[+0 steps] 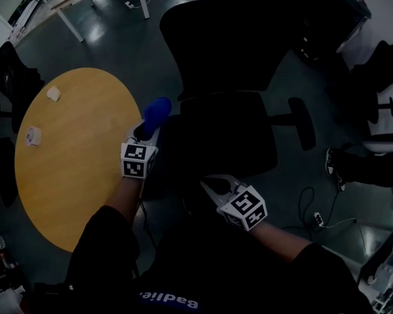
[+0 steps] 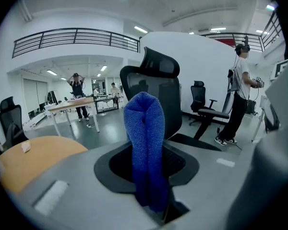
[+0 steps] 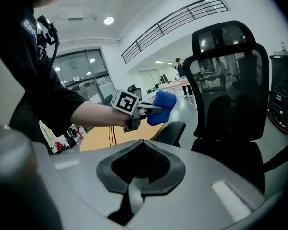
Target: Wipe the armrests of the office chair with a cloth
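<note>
At the left stands the round bench (image 1: 72,149), a smooth honey-coloured wood top with two small pale scraps on it, well apart from the work. Just beside its edge, the left claw (image 1: 146,131) is closed tight on the cloth (image 1: 156,112). The cloth is a blue, nubbly knit, folded into a soft rounded bulge that stands out past the jaws.

The right gripper view shows the cloth hanging just above the left armrest (image 3: 172,131), apparently not touching it. The wiping stroke seems about to begin. To do it well, lower the bulge until the knit flattens on the pad. Then draw it along the whole length and over the rounded edges, with the hard claw tips tilted up and off the surface. The pad is narrow, dark and matte, with a slightly domed top, so steady light pressure should do.

The chair (image 1: 229,51) is black, with a mesh-like back, a curved headrest and a broad padded seat.

The right claw (image 1: 211,188) hovers near the seat's front with its jaws together and nothing between them. It is free to steady the chair if it swivels. The right armrest (image 1: 304,123), a long oval pad on a stalk, stands well apart and untouched.
</note>
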A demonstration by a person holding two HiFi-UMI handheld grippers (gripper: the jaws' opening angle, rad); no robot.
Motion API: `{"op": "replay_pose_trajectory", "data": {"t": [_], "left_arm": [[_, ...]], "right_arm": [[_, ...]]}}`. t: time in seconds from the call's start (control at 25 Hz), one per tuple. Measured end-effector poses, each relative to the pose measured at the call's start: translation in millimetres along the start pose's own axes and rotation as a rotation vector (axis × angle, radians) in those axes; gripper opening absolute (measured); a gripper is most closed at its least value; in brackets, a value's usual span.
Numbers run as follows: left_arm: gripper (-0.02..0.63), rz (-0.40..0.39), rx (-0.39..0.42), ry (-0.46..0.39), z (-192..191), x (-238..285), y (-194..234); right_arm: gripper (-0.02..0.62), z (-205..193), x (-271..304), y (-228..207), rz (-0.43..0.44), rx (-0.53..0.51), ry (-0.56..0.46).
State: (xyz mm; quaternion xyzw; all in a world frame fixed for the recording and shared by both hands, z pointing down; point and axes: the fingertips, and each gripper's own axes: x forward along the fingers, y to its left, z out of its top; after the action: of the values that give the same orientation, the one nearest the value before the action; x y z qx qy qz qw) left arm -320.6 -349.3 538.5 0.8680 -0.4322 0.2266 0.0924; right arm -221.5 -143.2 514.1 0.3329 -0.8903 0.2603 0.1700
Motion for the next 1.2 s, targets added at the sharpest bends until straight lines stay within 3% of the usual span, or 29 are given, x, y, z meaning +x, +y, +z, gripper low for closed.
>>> {"op": "replay_pose_trajectory", "data": {"t": [0.2,0.48,0.92,1.2], "left_arm": [[0.136,-0.024,0.060,0.112,-31.3,33.5,5.4],[0.136,-0.057,0.114,0.196,-58.3,60.2,5.8],[0.133,-0.090,0.130,0.191,-63.9,66.5,1.2],[0.133,-0.096,0.126,0.197,-66.1,61.3,-1.7]], "right_arm": [[0.004,-27.1,25.2,4.8,0.030,-0.009,0.095],[0.005,-55.2,59.1,1.8,0.035,0.020,0.168],[0.005,-87.5,89.6,-22.1,-0.012,0.050,0.242],[0.005,-89.0,92.5,-23.1,-0.015,0.051,0.238]]}}
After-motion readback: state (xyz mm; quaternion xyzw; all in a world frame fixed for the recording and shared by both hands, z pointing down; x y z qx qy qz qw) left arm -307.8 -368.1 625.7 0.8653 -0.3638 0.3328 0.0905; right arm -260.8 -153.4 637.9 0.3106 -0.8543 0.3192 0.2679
